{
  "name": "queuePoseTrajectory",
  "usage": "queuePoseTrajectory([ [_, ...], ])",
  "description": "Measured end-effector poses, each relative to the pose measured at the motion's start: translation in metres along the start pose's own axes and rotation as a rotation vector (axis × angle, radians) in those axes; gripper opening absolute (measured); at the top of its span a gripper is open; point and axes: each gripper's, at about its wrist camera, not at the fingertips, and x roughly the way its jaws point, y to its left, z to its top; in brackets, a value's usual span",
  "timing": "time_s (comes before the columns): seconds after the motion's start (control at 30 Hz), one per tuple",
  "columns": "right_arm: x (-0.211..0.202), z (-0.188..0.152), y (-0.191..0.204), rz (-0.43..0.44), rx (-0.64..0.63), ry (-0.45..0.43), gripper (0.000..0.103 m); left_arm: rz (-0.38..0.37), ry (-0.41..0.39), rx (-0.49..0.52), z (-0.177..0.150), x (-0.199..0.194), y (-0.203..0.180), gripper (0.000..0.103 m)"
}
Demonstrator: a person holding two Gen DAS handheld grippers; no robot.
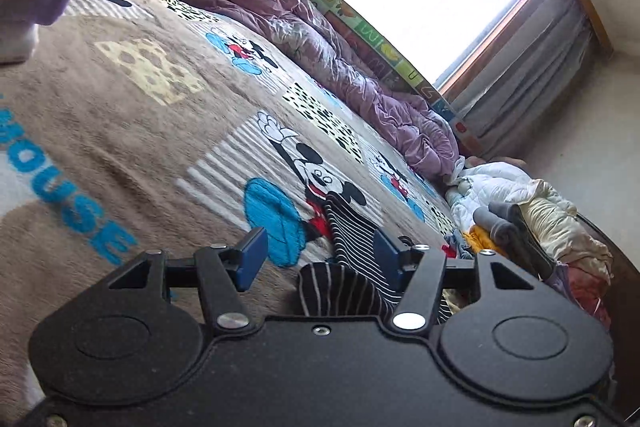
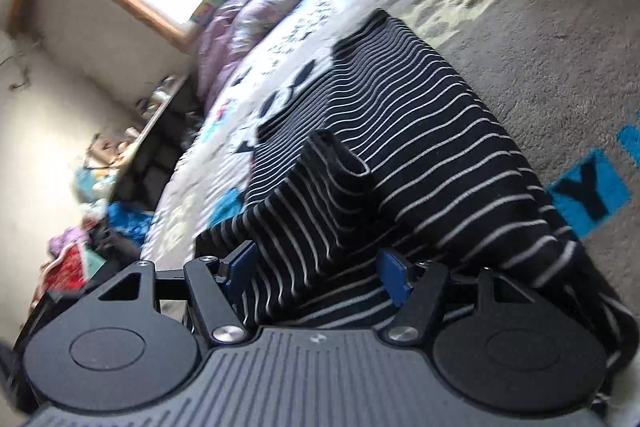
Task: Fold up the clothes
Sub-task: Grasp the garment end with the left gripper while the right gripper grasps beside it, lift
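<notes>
The striped top [image 2: 400,147] is lying on the cartoon blanket [image 1: 132,131], stretching lengthwise straight away from the right gripper [image 2: 316,269] — a rolled fold is sitting right between its spread jaws. The left gripper [image 1: 320,255] is hovering low with jaws wide too, only catching the top's edge — so the right one's looking nearer.
</notes>
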Motion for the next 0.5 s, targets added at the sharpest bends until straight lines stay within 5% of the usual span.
queuePoseTrajectory([
  [0.23, 0.018, 0.002, 0.008, -0.079, -0.006, -0.069, 0.060, -0.026, 0.006, -0.023, 0.005, -0.002, 0.009, 0.058],
  [0.3, 0.021, 0.001, 0.010, -0.096, -0.006, -0.085, 0.052, -0.030, 0.012, -0.026, 0.006, -0.001, 0.011, 0.058],
  [0.4, 0.024, 0.001, 0.011, -0.102, -0.003, -0.111, 0.019, -0.033, 0.027, -0.030, 0.005, 0.002, 0.014, 0.058],
  [0.5, 0.015, 0.012, 0.021, -0.063, -0.042, -0.147, 0.009, -0.025, 0.050, -0.027, 0.003, 0.006, 0.017, 0.058],
])
